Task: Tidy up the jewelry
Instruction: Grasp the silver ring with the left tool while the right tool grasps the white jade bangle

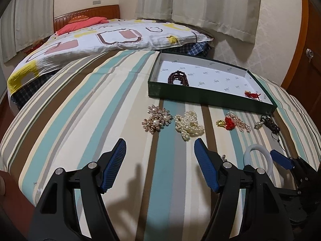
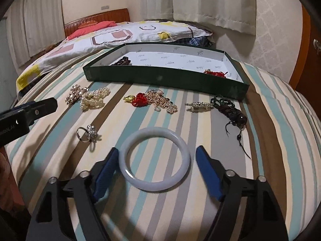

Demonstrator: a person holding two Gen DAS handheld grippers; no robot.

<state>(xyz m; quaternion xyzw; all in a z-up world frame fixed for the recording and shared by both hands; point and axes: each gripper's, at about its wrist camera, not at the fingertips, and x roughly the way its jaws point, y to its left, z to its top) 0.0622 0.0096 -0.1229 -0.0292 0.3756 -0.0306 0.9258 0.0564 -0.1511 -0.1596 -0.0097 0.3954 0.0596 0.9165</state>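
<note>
- A striped bed [image 2: 60,104] holds all the jewelry. A green box [image 2: 160,78] sits at the far side, at 12 o'clock from the right gripper [image 2: 156,158].
- Inside the box lie dark beads [image 1: 178,78] at the left end and a red charm [image 2: 215,74] at the right end.
- In a row in front of the box lie a pearl brooch [image 2: 75,96], a pearl bunch [image 2: 94,98], a red knot with gold chain [image 2: 152,100], a small shiny clip [image 2: 198,104] and a dark cord with beads [image 2: 226,108].
- A silver ring [image 2: 88,133] lies at 10 o'clock from the right gripper, near it.
- A white bangle [image 2: 155,158] lies flat on the bed, right between the right fingers [image 2: 105,172]. They stand apart. The left one is just beside the bangle's rim; the right one is clear of it. Nothing blocks it.
- The left gripper [image 1: 160,154] has its fingers [image 1: 114,160] apart too, with only bed between them. The pearl bunch lies at 12 o'clock from it, close ahead.
</note>
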